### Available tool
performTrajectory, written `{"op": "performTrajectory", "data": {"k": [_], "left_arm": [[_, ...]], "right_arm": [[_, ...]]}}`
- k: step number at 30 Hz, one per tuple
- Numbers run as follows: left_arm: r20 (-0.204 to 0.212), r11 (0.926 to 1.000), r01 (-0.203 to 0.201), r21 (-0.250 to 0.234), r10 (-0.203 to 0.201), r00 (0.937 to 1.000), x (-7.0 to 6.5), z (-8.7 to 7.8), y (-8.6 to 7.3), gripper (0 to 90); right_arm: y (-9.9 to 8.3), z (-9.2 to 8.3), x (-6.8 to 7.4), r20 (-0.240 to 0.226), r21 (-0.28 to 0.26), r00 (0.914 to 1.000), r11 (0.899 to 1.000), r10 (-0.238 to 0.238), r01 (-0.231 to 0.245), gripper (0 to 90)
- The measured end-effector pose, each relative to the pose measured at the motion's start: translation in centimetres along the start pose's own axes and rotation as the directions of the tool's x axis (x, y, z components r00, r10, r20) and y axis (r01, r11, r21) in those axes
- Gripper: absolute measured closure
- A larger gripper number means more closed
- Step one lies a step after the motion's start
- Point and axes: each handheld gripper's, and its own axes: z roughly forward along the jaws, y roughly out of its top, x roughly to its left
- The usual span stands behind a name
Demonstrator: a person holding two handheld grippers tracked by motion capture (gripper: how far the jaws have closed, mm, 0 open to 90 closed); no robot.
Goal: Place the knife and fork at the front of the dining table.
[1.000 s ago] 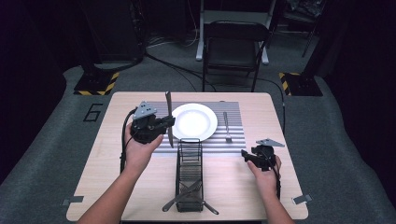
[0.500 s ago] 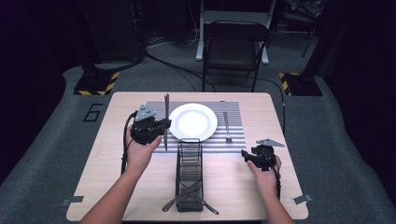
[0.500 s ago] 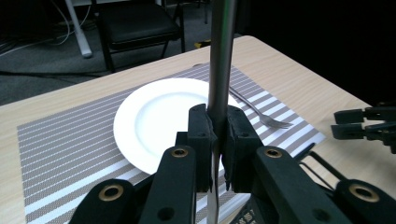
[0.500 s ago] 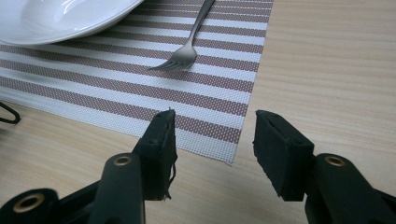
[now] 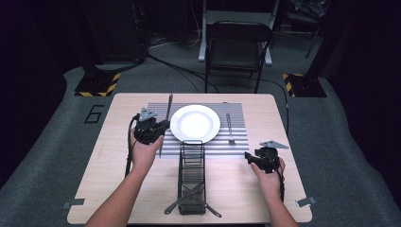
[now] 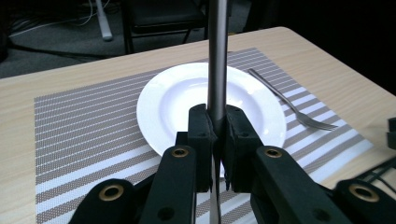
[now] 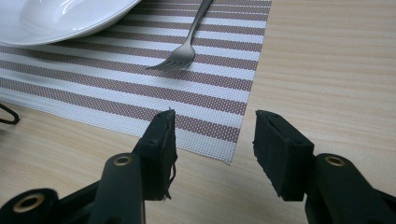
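Observation:
My left gripper (image 5: 158,127) is shut on a metal table knife (image 5: 165,120), which it holds nearly upright just left of the white plate (image 5: 195,123). In the left gripper view the pads clamp the knife (image 6: 217,56) where handle meets blade, handle up and thin blade down, with the plate (image 6: 173,102) behind. A fork (image 5: 229,128) lies on the striped placemat (image 5: 239,113) to the right of the plate. My right gripper (image 5: 249,156) rests low near the mat's front right corner. Its jaws stand open and empty (image 7: 212,135), and the fork (image 7: 187,46) lies ahead of them.
A black wire rack (image 5: 192,165) stands at the table's front middle, with utensils lying crossed at its near end (image 5: 191,201). A folding chair (image 5: 236,47) stands beyond the far table edge. Bare wood lies left of the placemat.
My left gripper has sunk with the knife, and the blade's lower end has swung left toward the mat. The right gripper has stayed still.

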Motion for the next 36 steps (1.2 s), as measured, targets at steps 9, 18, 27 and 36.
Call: {"op": "performTrajectory", "data": {"k": [9, 18, 27, 36], "left_arm": [[-0.049, 0.9987, 0.048, 0.016, -0.047, 0.9977, 1.0, 2.7, -1.1, 82.5], [-0.102, 0.9944, 0.104, 0.02, -0.101, 0.9897, 1.8, 4.2, -1.1, 82.5], [-0.181, 0.9897, 0.142, 0.011, -0.138, 0.9737, 2.7, 5.4, -0.2, 82.5], [-0.246, 0.9819, 0.189, 0.014, -0.18, 0.9525, 3.7, 6.8, 0.1, 82.5]], "right_arm": [[-0.1, 0.1, -0.1, -0.001, 0.003, 1.0, 1.0, 0.007, -0.007, 48.2], [-0.1, 0.2, -0.2, -0.005, 0.005, 1.0, 1.0, 0.005, -0.005, 48.2], [-0.1, 0.2, -0.3, -0.006, 0.003, 1.0, 1.0, 0.006, -0.006, 48.2], [-0.1, 0.3, -0.2, -0.012, 0.004, 0.9999, 1.0, 0.003, -0.003, 48.2]]}}
